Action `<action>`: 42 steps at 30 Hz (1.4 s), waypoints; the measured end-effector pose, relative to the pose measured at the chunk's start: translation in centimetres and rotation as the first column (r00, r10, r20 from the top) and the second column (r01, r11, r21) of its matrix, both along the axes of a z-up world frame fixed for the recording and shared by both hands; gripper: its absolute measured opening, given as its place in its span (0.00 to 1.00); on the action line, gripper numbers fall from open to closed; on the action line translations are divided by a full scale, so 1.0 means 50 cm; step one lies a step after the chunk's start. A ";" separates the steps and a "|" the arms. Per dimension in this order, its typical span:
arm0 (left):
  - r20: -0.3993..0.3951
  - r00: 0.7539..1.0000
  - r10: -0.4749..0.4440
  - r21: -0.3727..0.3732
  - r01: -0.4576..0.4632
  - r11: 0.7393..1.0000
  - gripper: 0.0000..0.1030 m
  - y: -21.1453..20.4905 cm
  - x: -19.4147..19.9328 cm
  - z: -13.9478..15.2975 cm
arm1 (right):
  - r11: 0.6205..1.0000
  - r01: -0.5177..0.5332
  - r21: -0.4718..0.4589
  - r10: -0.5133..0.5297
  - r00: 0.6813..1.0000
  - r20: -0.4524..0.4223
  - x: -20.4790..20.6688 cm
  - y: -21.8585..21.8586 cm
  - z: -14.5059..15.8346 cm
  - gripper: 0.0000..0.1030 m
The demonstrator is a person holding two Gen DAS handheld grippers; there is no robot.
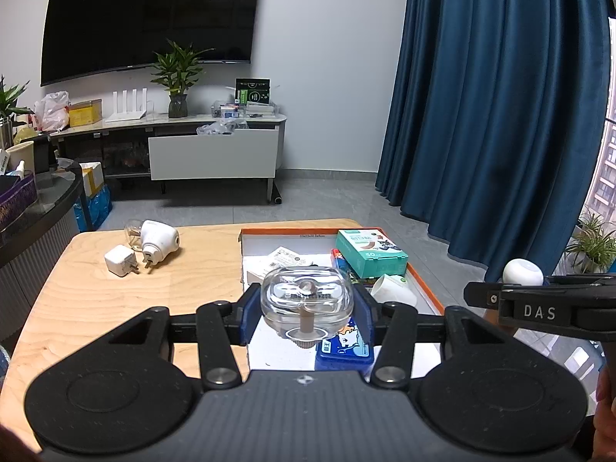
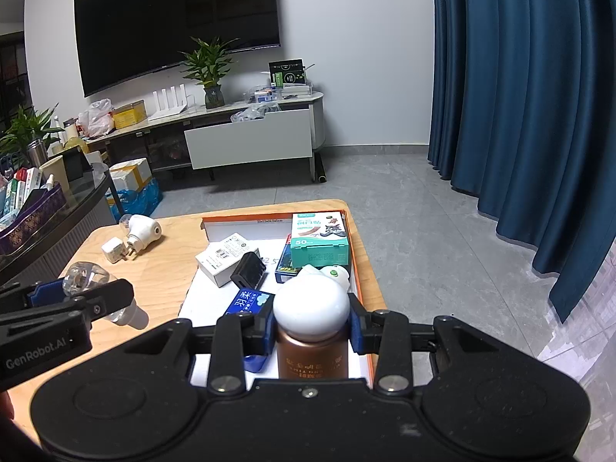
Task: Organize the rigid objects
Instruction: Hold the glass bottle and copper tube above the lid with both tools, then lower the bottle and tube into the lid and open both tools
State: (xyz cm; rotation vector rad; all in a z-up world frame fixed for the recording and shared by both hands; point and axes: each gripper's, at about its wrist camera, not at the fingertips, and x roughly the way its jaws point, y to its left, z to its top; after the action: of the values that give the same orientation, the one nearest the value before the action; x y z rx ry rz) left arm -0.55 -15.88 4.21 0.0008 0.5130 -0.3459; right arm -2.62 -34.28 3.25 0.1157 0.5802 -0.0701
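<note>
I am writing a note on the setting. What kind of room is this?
Most likely a home living room: a big wall TV, a low TV cabinet with a potted plant, and blue curtains.

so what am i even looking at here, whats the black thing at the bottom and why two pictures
There is no robot: a person holds a hand-held two-finger gripper in each hand, each with a camera looking along its fingers. That black frame is the gripper itself.

The left gripper is shut on a clear bottle. The right gripper is shut on a brown bottle with a white cap.

Both hover over a wooden table bearing an orange-rimmed tray of small boxes, including a teal box. Two white plugs lie outside it.
</note>
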 end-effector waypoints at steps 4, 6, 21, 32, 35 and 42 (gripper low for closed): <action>-0.002 1.000 0.001 0.000 -0.001 1.000 0.49 0.001 0.001 -0.001 | 1.000 0.000 0.001 0.000 1.000 0.000 -0.001 -0.001 -0.002 0.42; -0.002 1.000 0.001 0.000 -0.001 1.000 0.49 0.001 0.002 -0.001 | 1.000 -0.001 0.001 0.001 1.000 -0.001 -0.002 -0.001 -0.003 0.42; -0.010 1.000 -0.007 0.002 0.007 1.000 0.49 0.000 0.004 -0.007 | 1.000 -0.002 0.005 0.002 1.000 -0.020 0.005 -0.005 -0.009 0.42; -0.022 1.000 -0.006 0.001 0.006 1.000 0.49 0.005 0.012 -0.014 | 1.000 -0.004 0.001 0.004 0.999 -0.042 0.015 -0.005 -0.012 0.42; -0.025 1.000 -0.010 0.002 0.010 1.000 0.49 0.004 0.012 -0.016 | 1.000 -0.010 -0.001 0.010 0.998 -0.057 0.021 -0.005 -0.012 0.42; -0.041 0.999 -0.019 0.010 0.020 1.000 0.49 0.003 0.019 -0.027 | 1.000 -0.020 -0.013 0.019 0.996 -0.084 0.063 -0.002 -0.013 0.39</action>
State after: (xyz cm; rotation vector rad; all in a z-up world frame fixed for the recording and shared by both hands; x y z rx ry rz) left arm 0.42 -15.74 2.86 0.0087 0.5551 -0.3628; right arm 0.53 -34.36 2.60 0.0937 0.6641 -0.0599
